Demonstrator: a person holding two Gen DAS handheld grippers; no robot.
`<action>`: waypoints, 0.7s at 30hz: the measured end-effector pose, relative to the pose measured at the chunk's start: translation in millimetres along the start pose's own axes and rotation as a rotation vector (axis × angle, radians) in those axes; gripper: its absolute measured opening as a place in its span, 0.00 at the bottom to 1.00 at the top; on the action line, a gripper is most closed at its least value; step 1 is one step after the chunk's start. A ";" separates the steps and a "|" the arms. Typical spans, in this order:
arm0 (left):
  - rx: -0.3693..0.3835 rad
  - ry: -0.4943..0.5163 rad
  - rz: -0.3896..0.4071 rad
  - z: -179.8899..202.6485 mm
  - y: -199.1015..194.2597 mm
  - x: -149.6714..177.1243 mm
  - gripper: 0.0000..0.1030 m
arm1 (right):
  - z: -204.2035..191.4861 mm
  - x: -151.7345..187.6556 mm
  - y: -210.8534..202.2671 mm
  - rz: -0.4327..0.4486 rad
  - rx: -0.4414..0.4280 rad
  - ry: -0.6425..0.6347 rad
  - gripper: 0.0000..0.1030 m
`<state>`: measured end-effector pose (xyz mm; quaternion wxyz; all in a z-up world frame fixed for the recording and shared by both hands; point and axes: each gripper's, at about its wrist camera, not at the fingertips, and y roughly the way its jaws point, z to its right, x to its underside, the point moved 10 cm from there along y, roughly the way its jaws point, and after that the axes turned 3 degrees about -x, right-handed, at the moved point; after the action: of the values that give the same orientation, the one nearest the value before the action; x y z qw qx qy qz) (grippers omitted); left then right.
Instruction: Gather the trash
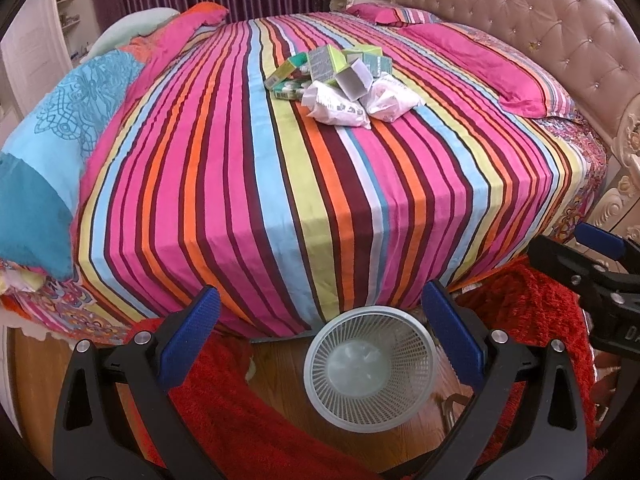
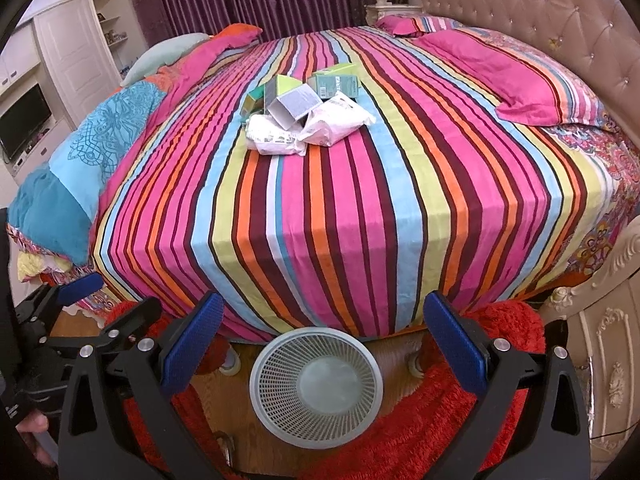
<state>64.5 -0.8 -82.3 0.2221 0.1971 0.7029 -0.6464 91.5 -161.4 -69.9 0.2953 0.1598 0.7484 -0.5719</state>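
A heap of trash [image 1: 344,82] [image 2: 302,110] lies on the far middle of the striped bed [image 1: 280,184] [image 2: 360,208]: green and grey cardboard boxes with crumpled white wrappers in front. A pale mesh wastebasket [image 1: 370,368] [image 2: 316,382] stands empty on the wooden floor at the bed's near edge. My left gripper [image 1: 320,312] hovers open above the basket, nothing between its blue pads. My right gripper [image 2: 322,320] is open too, over the basket from the right side. Each gripper shows at the edge of the other's view.
Red shaggy rugs [image 1: 248,408] [image 2: 432,416] flank the basket. A tufted headboard [image 1: 552,40] runs along the right. Pink pillows [image 1: 480,64] lie near it, a folded blue quilt [image 1: 52,152] at the left. A white cabinet with a television [image 2: 24,120] stands far left.
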 end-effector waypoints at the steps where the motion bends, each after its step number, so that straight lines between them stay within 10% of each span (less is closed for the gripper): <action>1: 0.000 0.000 -0.006 0.0 3.2 -0.6 0.95 | 0.1 -0.5 0.4 0.004 -0.003 0.000 0.93; 21: 0.024 0.015 -0.079 5.3 63.9 -27.8 0.95 | 14.0 -17.6 45.6 -0.079 -0.051 0.070 0.93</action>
<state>123.8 -0.3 -119.4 0.1888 0.1765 0.7039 -0.6616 135.0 -159.5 -96.0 0.2501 0.1427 0.7783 -0.5579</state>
